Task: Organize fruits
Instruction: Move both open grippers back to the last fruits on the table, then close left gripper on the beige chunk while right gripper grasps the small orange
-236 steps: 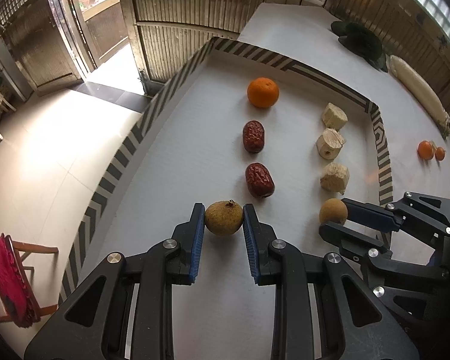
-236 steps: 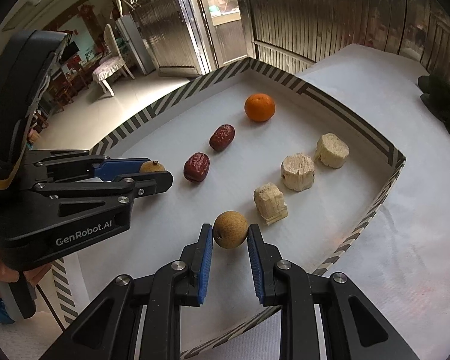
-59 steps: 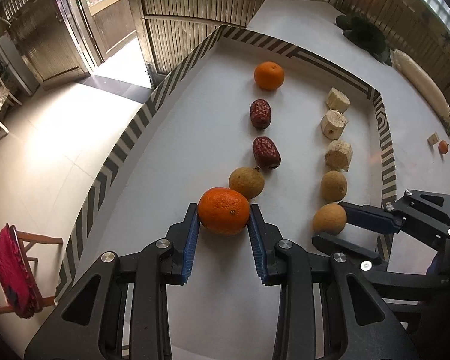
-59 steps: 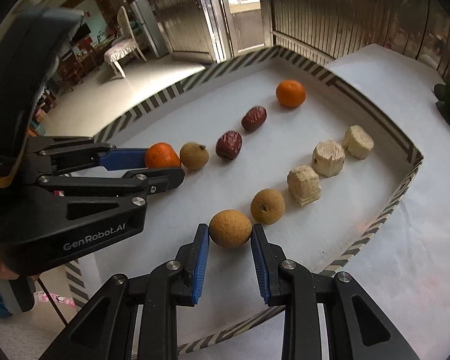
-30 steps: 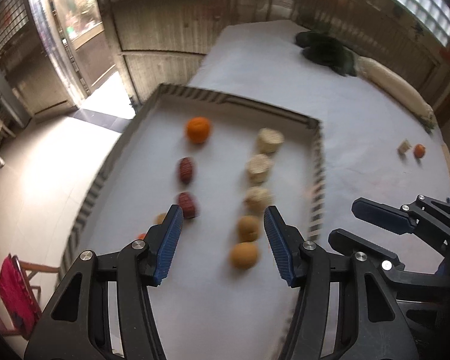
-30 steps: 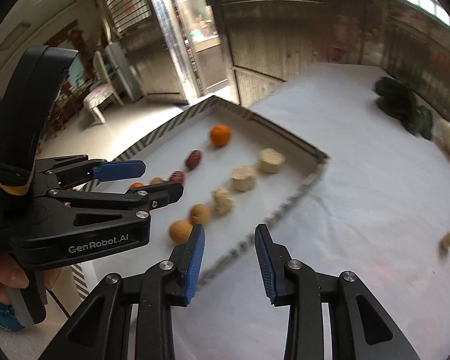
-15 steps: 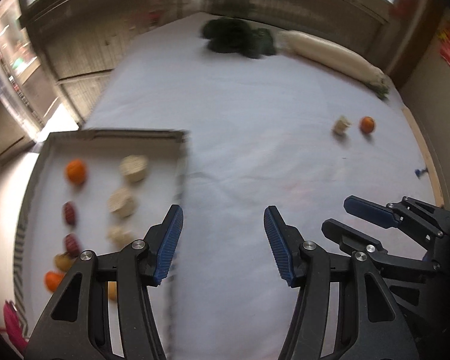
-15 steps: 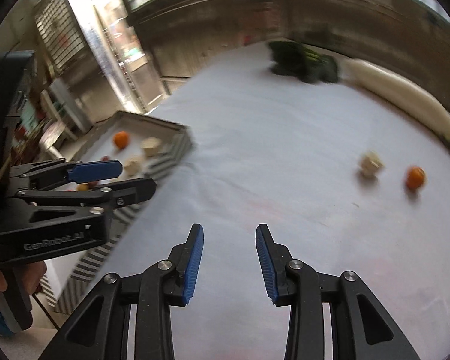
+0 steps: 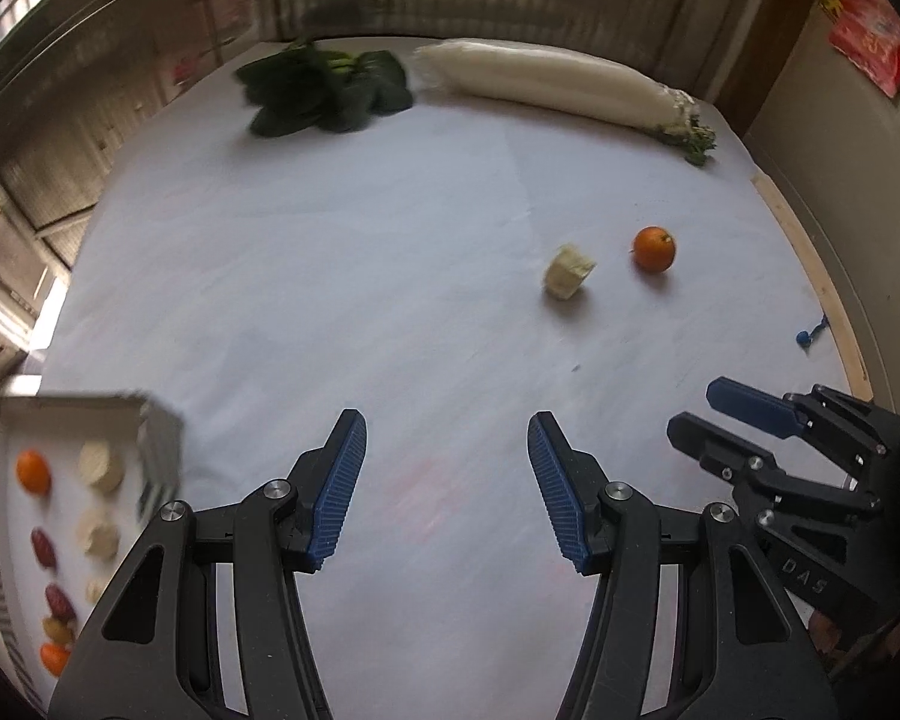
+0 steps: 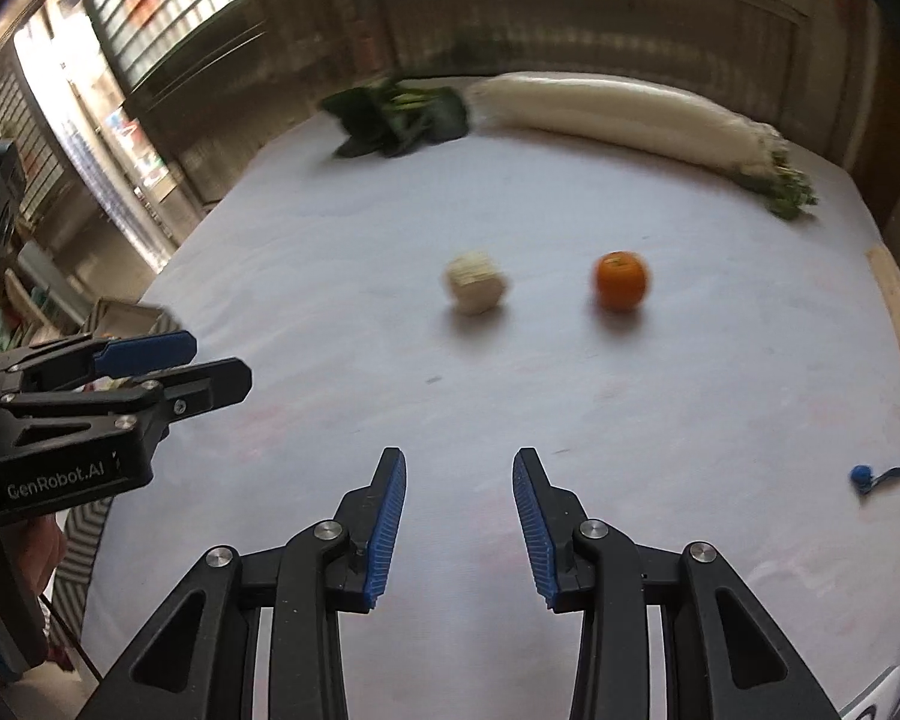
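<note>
My left tongs [image 9: 447, 480] hang over the white-covered desk [image 9: 360, 276] with their blue pads apart and nothing between them. My right tongs [image 10: 459, 516] are beside them, also apart and empty, with a narrower gap. Ahead, toward the right edge of the desk, a small orange [image 10: 621, 279] sits just beside a pale, rough-cut chunk [image 10: 476, 282]; the two are close but not touching, the chunk to the left of the orange. At the far edge lie a bunch of dark leafy greens [image 9: 324, 90] and, to its right, a long white radish [image 9: 546, 81] with its green top pointing toward the far right corner. At the near left corner of the desk stands a striped-rim tray [image 9: 162, 438] holding blurred fruit in two rows: oranges and red dates in one, pale chunks in the other. A small blue object [image 10: 864, 474] lies by the desk's right edge.
</note>
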`<act>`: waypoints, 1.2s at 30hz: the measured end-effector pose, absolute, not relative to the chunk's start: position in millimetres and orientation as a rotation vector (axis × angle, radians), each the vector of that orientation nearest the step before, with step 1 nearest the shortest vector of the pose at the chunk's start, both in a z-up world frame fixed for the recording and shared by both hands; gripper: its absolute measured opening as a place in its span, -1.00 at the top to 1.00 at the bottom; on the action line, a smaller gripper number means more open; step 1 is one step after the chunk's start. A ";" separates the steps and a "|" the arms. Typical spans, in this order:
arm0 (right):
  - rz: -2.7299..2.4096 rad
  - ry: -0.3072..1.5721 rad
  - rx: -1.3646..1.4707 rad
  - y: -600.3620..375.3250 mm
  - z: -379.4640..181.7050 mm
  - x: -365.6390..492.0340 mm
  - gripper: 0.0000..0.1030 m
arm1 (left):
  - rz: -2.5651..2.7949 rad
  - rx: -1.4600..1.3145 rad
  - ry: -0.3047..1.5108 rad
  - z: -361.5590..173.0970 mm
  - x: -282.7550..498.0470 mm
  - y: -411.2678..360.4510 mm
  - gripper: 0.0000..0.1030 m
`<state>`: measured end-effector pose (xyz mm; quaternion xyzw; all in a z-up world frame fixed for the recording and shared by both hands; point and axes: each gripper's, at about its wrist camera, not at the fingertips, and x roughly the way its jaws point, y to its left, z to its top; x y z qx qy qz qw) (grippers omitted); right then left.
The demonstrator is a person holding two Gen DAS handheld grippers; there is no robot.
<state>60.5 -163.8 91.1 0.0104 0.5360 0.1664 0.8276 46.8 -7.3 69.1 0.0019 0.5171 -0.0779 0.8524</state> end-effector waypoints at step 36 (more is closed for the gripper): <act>0.318 1.123 0.060 -204.0 55.5 157.6 0.42 | -0.342 0.095 1.104 25.9 148.0 -73.1 0.58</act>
